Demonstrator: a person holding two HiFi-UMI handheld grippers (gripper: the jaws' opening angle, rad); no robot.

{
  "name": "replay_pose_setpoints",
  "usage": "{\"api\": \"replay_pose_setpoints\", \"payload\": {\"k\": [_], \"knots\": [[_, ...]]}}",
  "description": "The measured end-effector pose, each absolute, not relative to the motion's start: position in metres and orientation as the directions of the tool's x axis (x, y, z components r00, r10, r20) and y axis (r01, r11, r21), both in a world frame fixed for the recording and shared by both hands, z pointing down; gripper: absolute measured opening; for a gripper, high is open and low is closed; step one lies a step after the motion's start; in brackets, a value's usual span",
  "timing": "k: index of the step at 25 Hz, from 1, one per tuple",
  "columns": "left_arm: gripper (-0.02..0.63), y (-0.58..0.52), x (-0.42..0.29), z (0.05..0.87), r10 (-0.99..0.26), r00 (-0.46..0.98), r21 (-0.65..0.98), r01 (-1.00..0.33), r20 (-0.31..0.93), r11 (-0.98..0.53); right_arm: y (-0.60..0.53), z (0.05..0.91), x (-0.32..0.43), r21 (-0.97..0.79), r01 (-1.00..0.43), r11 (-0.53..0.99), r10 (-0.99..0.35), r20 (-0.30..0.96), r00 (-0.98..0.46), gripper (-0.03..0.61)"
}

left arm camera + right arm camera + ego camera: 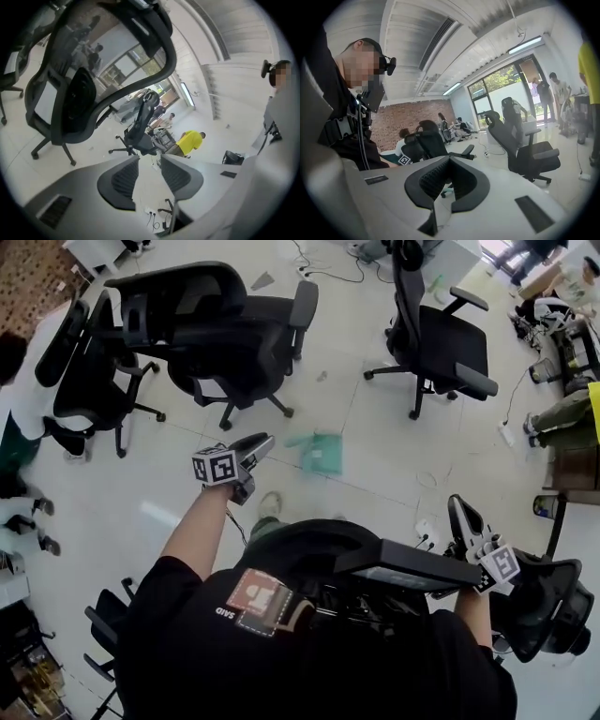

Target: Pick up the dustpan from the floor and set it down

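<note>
The teal dustpan (319, 453) lies on the floor (394, 456), ahead of the left claw (261, 442) and a little to its right, well below it; it is blurred, so which way its handle points is likely anyone's guess. That claw stands partly open and empty, while the right claw (459, 512) is closed tip to tip on nothing. The risk is a blind reach: a narrow opening could nudge the light pan skidding across the smooth floor, towards the office chair (234, 334) beyond.
</note>
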State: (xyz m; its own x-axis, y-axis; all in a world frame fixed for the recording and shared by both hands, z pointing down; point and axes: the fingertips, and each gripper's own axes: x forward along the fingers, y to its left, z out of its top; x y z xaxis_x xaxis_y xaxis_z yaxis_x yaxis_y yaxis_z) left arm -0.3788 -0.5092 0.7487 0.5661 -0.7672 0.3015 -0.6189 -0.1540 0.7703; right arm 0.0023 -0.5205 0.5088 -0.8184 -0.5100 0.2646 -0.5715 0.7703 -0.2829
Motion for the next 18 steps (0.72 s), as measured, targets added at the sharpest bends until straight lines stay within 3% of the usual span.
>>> {"api": "replay_pose_setpoints", "payload": {"k": [2, 9, 18], "knots": [[0.240, -0.517, -0.383, 0.788, -0.731, 0.586, 0.797, -0.596, 0.350, -0.096, -0.525, 0.516, 0.002, -0.278, -0.587, 0.760, -0.516, 0.290, -0.806, 0.009], [0.365, -0.550, -0.383, 0.920, -0.581, 0.680, 0.855, -0.515, 0.447, 0.055, -0.532, 0.547, 0.001, -0.277, -0.668, 0.691, -0.564, 0.371, -0.738, 0.009], [0.374, -0.603, -0.350, 1.004, -0.579, 0.722, 0.914, -0.391, 0.379, 0.110, -0.540, 0.609, 0.024, -0.303, -0.735, 0.607, -0.574, 0.473, -0.668, 0.009]]}}
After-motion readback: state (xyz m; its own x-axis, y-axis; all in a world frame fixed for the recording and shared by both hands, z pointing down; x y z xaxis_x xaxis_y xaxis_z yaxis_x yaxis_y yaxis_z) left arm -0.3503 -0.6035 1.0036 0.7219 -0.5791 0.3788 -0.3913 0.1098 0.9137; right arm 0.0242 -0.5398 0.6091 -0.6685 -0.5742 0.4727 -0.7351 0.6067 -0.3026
